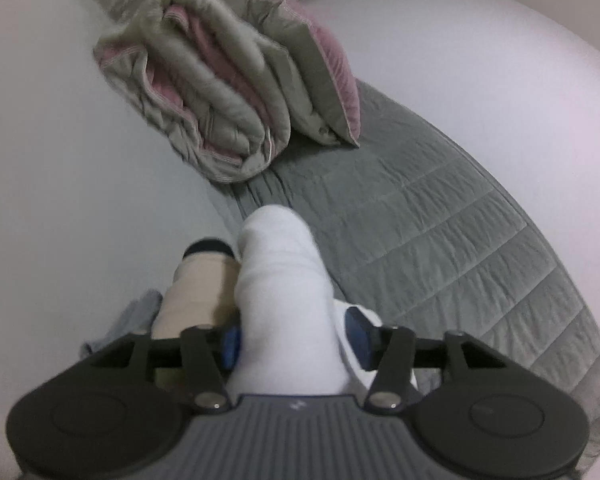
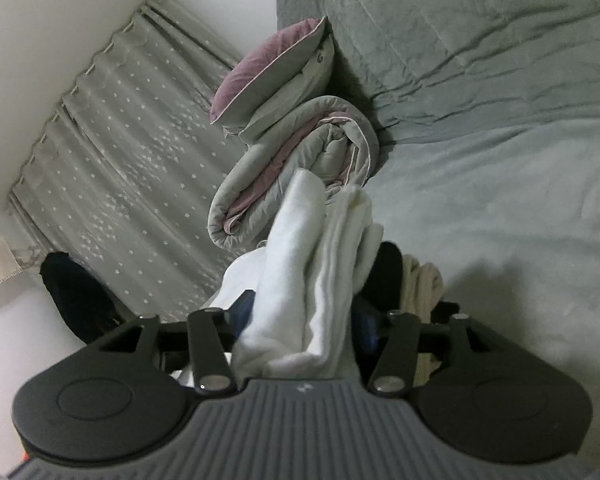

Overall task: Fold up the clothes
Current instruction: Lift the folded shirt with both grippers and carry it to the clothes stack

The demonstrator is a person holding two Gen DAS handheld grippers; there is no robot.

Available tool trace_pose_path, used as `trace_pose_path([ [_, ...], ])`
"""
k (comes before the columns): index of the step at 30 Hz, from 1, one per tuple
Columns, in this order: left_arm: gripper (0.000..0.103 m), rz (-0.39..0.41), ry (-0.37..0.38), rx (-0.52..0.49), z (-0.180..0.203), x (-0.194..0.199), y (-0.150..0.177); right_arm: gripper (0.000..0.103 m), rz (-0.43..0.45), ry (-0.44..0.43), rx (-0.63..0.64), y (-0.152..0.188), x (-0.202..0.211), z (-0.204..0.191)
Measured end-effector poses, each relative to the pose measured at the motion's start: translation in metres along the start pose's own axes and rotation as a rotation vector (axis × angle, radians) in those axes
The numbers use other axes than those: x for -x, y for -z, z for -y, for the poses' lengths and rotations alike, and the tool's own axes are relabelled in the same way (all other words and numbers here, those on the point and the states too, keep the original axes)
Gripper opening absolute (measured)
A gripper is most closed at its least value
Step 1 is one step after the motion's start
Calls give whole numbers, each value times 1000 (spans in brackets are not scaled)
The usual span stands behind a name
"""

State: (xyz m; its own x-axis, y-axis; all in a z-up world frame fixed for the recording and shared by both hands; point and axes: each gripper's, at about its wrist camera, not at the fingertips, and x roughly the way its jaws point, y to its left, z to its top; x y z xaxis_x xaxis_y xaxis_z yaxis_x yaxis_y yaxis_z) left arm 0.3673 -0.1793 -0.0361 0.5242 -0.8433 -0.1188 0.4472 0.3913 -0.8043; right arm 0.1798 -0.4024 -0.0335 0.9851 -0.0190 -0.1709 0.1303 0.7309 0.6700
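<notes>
A folded white garment (image 1: 280,280) stands bunched between the blue pads of my left gripper (image 1: 296,340). The left pad touches it, while the right pad's face (image 1: 360,338) shows bare beside it, so the jaws are open around it. In the right wrist view the same white garment (image 2: 312,260) runs up between the fingers of my right gripper (image 2: 306,316). Those jaws are also open, with a dark gap at the right pad (image 2: 366,320). A beige garment with a dark band (image 1: 196,284) lies just left of the white one.
A grey quilted bed cover (image 1: 440,220) stretches to the right. A rolled grey-and-pink quilt (image 1: 204,92) and a pillow (image 1: 316,80) lie beyond the garment. A black garment (image 2: 388,268) and a cream one (image 2: 420,284) sit beside the right gripper. A starred curtain (image 2: 120,160) hangs at the left.
</notes>
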Motion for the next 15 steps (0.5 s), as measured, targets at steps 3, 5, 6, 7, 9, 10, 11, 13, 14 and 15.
trace_pose_path([
  [3,58,33,-46,-46,9,5,-1,67,38,35,51,-6,10,-8],
  [5,62,83,-78,-78,13,13,-3,67,94,58,101,-10,17,-13],
  [6,65,115,-88,-97,15,19,-5,67,129,61,127,-10,20,-16],
  [7,65,147,-92,-115,18,25,-7,67,163,64,153,-10,22,-18],
  [9,65,184,-69,-141,22,33,-9,59,211,63,223,-5,25,-26],
  [10,65,198,-53,-152,23,36,-11,56,223,61,256,-2,25,-29],
  [11,64,202,-35,-165,25,38,-11,52,227,58,285,1,24,-33],
  [13,53,185,4,-193,26,37,-10,48,225,43,329,7,19,-37],
  [14,46,169,17,-205,27,34,-9,46,224,31,343,9,17,-38],
  [15,43,150,25,-215,27,31,-8,45,222,27,361,11,15,-40],
])
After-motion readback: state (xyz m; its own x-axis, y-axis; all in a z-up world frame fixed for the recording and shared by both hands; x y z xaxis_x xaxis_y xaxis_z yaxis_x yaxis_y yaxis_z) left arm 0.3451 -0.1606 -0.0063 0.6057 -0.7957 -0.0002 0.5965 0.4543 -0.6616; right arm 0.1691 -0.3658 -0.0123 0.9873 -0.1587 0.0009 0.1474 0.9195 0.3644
